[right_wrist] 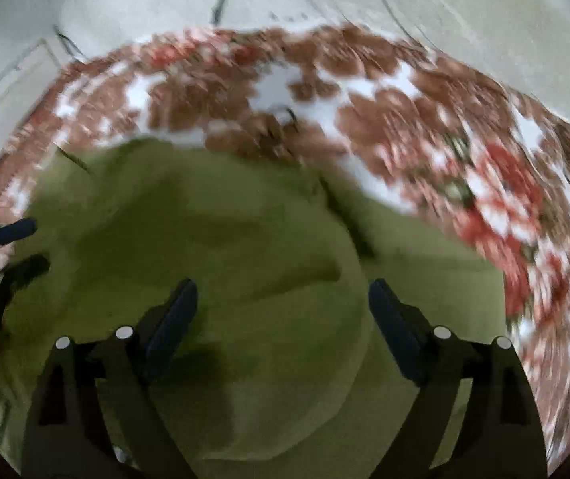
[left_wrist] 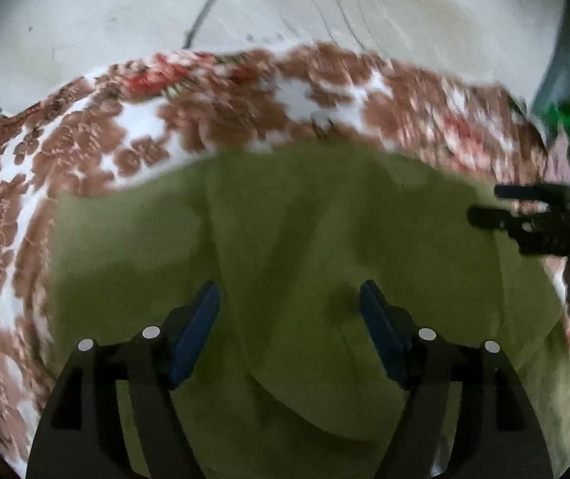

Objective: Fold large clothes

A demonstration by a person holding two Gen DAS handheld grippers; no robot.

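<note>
both claws (left_wrist: 289,299) (right_wrist: 283,299) apart, empty, over green garment (left_wrist: 285,219); floral bedsheet (left_wrist: 85,139) around.

My garment (left_wrist: 292,215) is plain olive green, with darker green in its creases. The cloth (left_wrist: 85,139) under it is white with brown blotches and red flowers, reddest toward two o'clock in my right view. My fingers (left_wrist: 201,331) carry blue pads on black frames.
</note>
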